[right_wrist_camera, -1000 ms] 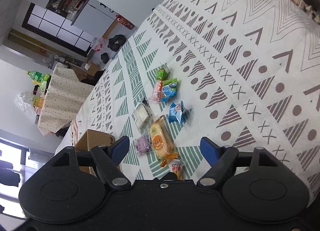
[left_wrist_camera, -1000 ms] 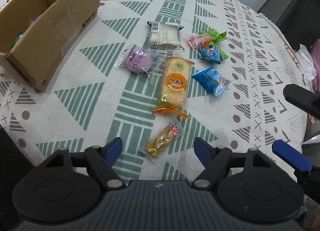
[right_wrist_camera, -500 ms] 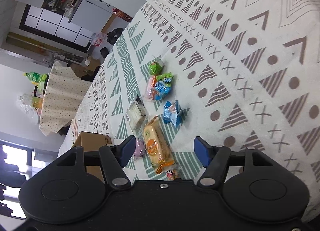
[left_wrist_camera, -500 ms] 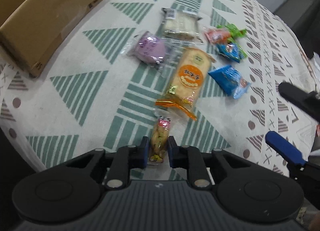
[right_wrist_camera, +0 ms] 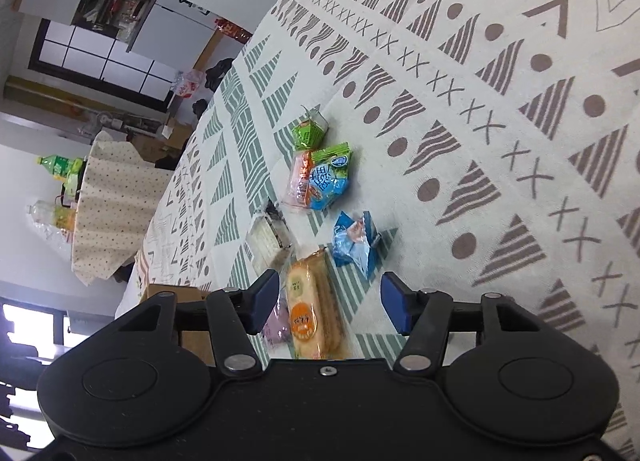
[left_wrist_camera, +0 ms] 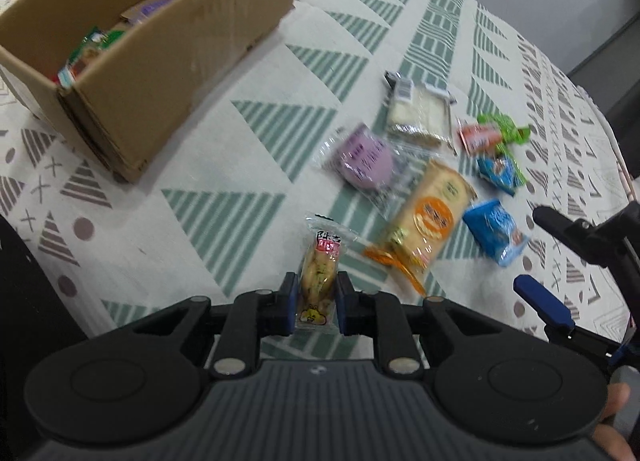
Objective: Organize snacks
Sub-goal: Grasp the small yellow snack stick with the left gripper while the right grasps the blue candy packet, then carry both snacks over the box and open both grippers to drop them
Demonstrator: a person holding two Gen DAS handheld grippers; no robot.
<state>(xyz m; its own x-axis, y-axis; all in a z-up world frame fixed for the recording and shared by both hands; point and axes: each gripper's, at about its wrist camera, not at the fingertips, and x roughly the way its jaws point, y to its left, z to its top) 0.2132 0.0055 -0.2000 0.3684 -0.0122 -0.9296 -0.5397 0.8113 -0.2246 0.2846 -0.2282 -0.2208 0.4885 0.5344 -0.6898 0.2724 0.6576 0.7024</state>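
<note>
- The box [left_wrist_camera: 132,73] sits far left on the cloth [left_wrist_camera: 224,165], open-topped, with some packets already inside; I use it as the landmark.
- Right of the box and nearer the table edge, the left gripper [left_wrist_camera: 316,303] has its fingers clamped on the lower end of a small clear snack packet [left_wrist_camera: 320,265]. It looks light and crinkly, the film slippery, so a pinch across the filled middle seems safer than the empty seal.
- Further right of the box lie a purple bun [left_wrist_camera: 362,159] and a white cake [left_wrist_camera: 420,117], both likely soft and easy to squash.
- Beyond those, the long cracker pack [left_wrist_camera: 430,221] looks stiff but brittle; gripping across its narrow width should suit it.
- Farthest from the box are small blue, orange and green packets, puffy and light.
- The right gripper [right_wrist_camera: 328,301] hangs over the cracker pack, its fingers apart and closing, pads not yet touching anything.
</note>
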